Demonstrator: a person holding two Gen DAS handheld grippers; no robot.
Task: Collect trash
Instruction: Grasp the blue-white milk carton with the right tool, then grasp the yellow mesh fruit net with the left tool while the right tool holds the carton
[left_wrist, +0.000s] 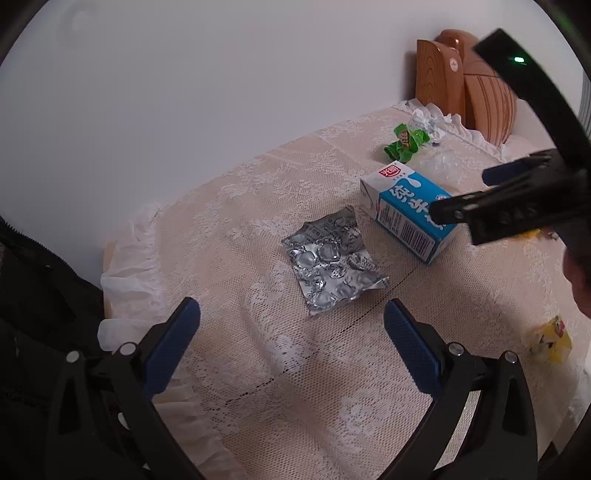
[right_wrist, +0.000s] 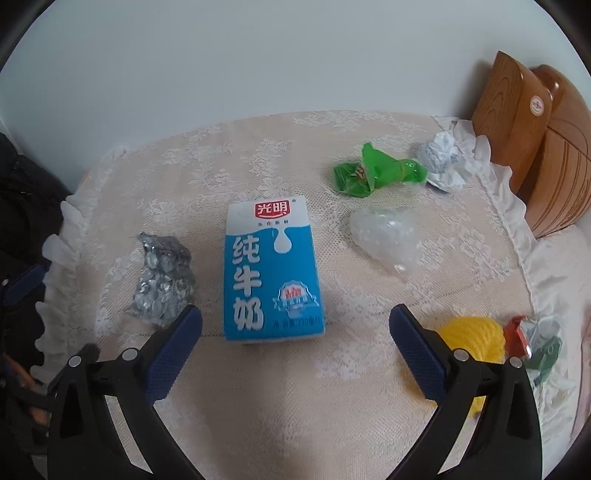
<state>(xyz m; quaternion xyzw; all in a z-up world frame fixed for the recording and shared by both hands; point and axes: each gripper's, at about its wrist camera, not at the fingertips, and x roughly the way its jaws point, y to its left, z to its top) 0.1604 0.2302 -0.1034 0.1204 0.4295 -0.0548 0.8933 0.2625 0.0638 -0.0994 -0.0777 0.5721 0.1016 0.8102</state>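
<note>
A crumpled silver blister pack (left_wrist: 334, 260) (right_wrist: 162, 278) lies on the lace tablecloth (left_wrist: 295, 387), just beyond my open left gripper (left_wrist: 291, 317). A blue-and-white milk carton (right_wrist: 271, 269) (left_wrist: 408, 214) lies flat to its right, straight ahead of my open right gripper (right_wrist: 295, 321). The right gripper (left_wrist: 491, 192) also shows in the left wrist view, hovering over the carton's far end. Farther back lie a green wrapper (right_wrist: 376, 173) (left_wrist: 404, 142), a crumpled white paper (right_wrist: 439, 157) (left_wrist: 428, 123) and clear plastic (right_wrist: 388, 238) (left_wrist: 439, 164). Nothing sits between either gripper's fingers.
A yellow netted item (right_wrist: 472, 338) and a red-and-green wrapper (right_wrist: 532, 339) lie at the right, by my right finger. A yellow wrapper (left_wrist: 550, 338) lies near the table's right edge. Brown wooden pieces (right_wrist: 535, 144) lean on the wall. Dark fabric (left_wrist: 33, 295) hangs at left.
</note>
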